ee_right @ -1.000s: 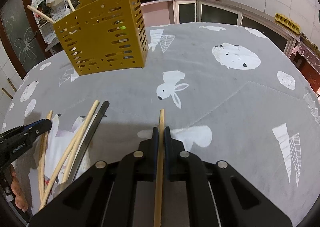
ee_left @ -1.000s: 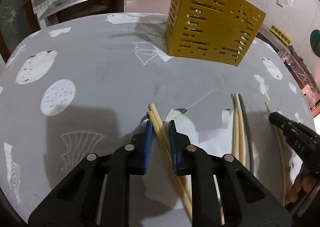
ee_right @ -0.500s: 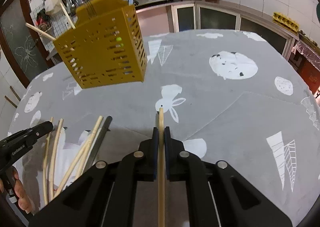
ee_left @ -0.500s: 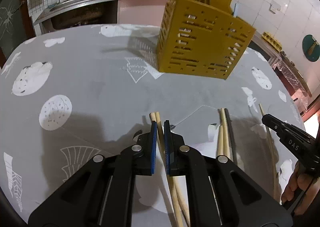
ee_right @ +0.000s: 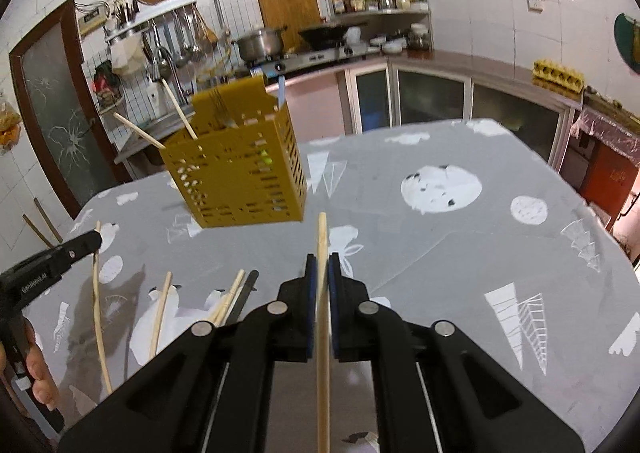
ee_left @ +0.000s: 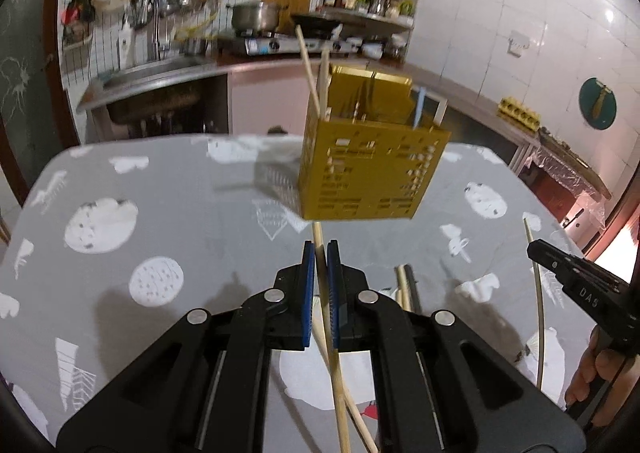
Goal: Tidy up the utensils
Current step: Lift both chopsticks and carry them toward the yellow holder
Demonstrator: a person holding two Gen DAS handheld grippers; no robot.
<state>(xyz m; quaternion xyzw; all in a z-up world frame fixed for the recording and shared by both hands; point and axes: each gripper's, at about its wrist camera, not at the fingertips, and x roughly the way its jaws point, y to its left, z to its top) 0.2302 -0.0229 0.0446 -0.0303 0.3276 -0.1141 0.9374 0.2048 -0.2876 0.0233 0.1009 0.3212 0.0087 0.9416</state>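
While both black two-finger grippers, left (ee_left: 320, 249) and right (ee_right: 322, 261), are pinching pale wooden chopsticks (ee_left: 334, 365) (ee_right: 322, 293) mid-shaft near the perforated yellow plastic utensil caddy (ee_left: 368, 173), these light, stiff, smooth sticks are likely pivoting easily.

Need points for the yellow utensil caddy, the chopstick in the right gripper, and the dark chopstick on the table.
yellow utensil caddy (ee_left: 360, 181), left wrist view, slotted front wall.
chopstick in the right gripper (ee_right: 322, 237), right wrist view, shaft ahead of the pads.
dark chopstick (ee_right: 245, 291), right wrist view, mid-shaft on the tablecloth.
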